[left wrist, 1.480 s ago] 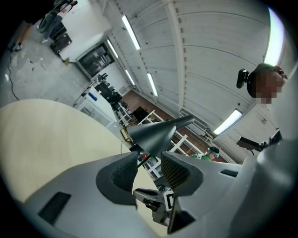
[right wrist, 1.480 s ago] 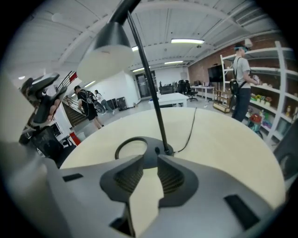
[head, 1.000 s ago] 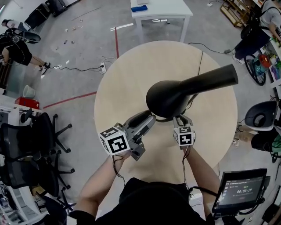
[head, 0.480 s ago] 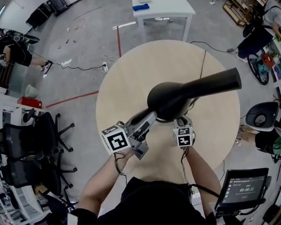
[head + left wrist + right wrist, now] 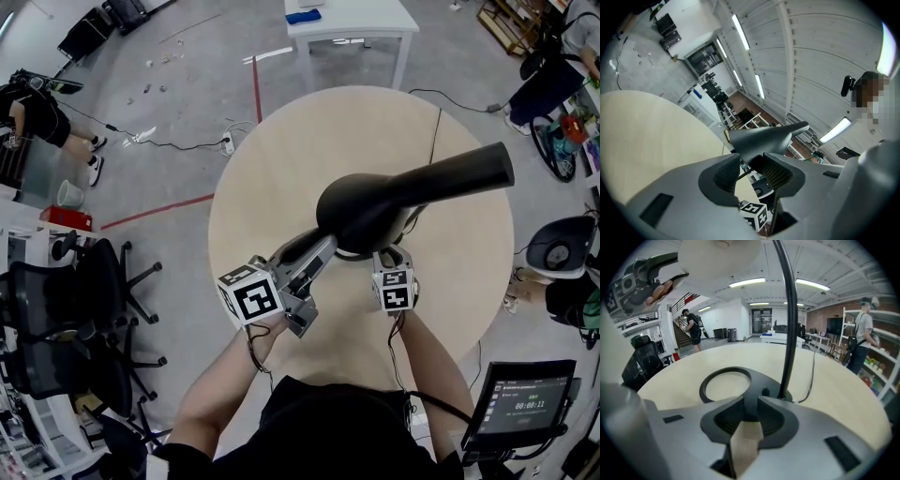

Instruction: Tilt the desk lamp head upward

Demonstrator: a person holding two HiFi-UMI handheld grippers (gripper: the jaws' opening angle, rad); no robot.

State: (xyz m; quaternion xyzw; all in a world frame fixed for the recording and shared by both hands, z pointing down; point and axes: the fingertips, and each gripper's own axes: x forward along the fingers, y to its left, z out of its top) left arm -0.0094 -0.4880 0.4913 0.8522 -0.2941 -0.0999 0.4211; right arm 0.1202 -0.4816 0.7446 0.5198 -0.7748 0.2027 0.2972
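A black desk lamp stands on the round pale wooden table [image 5: 281,159]. Its cone-shaped head [image 5: 375,206] points to the right in the head view and hides most of the base. My left gripper [image 5: 323,246] reaches in from the lower left, shut on the rim of the lamp head [image 5: 764,138]. My right gripper [image 5: 387,255] sits under the head. In the right gripper view it [image 5: 746,416] is shut on the edge of the ring-shaped lamp base [image 5: 756,384]. The thin stem [image 5: 785,324] rises just behind the jaws.
The lamp's black cable [image 5: 433,122] runs over the table's far edge to the floor. A white table [image 5: 347,19] stands beyond. Office chairs [image 5: 84,309] are at the left, a monitor [image 5: 525,403] at the lower right, and a person [image 5: 553,75] at the far right.
Both grippers keep their hold. The lamp head and the left gripper have shifted only slightly in the view.
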